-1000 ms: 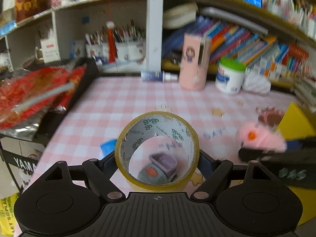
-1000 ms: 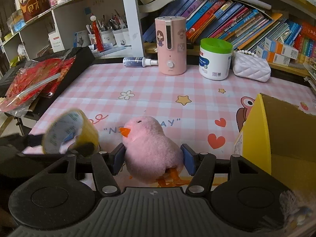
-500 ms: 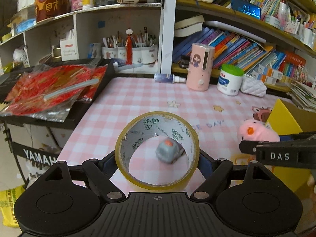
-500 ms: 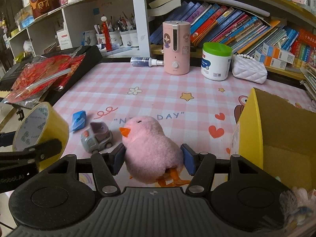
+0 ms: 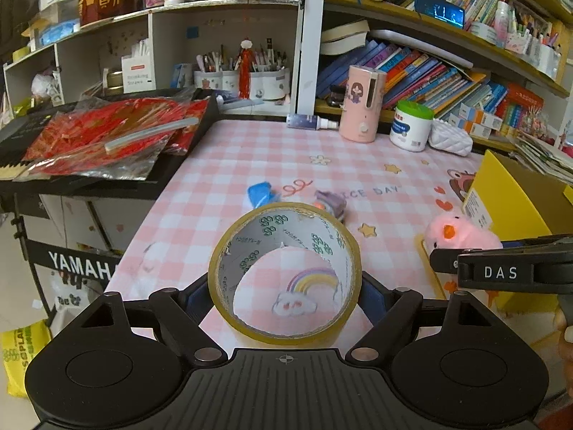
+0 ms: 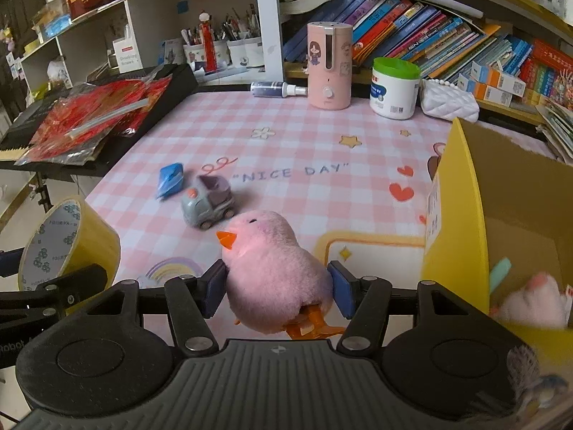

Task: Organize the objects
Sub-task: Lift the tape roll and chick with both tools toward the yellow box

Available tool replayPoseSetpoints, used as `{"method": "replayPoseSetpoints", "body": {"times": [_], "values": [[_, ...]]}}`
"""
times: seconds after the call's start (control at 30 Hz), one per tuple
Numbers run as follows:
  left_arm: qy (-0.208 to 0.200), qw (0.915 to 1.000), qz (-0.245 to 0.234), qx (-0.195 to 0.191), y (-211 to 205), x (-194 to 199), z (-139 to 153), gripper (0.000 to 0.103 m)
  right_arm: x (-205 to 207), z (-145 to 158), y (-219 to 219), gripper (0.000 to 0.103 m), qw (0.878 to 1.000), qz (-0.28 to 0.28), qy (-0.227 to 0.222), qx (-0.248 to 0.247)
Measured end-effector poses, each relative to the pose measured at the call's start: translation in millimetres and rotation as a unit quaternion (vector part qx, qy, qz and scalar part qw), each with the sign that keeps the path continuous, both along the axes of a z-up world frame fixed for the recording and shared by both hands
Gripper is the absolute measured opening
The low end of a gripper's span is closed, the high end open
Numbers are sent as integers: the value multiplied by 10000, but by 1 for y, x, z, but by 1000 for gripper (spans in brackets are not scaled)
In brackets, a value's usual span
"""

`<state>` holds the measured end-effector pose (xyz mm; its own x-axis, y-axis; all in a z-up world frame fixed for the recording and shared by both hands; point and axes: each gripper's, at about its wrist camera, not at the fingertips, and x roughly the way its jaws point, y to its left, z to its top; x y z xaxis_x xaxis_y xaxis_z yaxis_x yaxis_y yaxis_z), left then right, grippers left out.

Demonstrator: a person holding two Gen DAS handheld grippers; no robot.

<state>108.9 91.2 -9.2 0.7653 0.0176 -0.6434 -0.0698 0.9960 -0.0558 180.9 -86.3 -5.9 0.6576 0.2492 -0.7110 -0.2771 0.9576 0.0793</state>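
Observation:
My left gripper (image 5: 284, 292) is shut on a roll of yellow-brown tape (image 5: 247, 247), held up over the near part of the pink checked tablecloth (image 5: 250, 150). A pink plush chick (image 6: 272, 272) with an orange beak sits between the blue pads of my right gripper (image 6: 275, 290), which is shut on it. From the right wrist view the tape roll (image 6: 68, 236) shows at lower left, and the chick (image 5: 462, 231) shows at the right of the left wrist view. A grey toy car (image 6: 207, 204) and a small blue toy (image 6: 170, 177) lie on the cloth. The yellow cardboard box (image 6: 451, 208) stands open at the right.
A pink humidifier (image 6: 329, 64), a green-lidded white jar (image 6: 394, 87), a spray bottle (image 6: 279, 89) and a white quilted pouch (image 6: 449, 102) line the back edge. Red foil packets (image 6: 89, 118) lie on a black keyboard at the left. Shelves of books rise behind. Soft toys (image 6: 533, 302) lie inside the box.
Both grippers have drawn back toward the table's near edge with their loads still held. The toy car, seen through the tape roll before, now shows beyond it.

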Motion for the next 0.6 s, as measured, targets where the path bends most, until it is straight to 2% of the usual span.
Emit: {"method": "replayPoseSetpoints", "body": {"times": [0.6], "values": [[228, 9991, -368, 39, 16, -97, -5, 83, -110, -13, 15, 57, 9993, -272, 216, 120]]}}
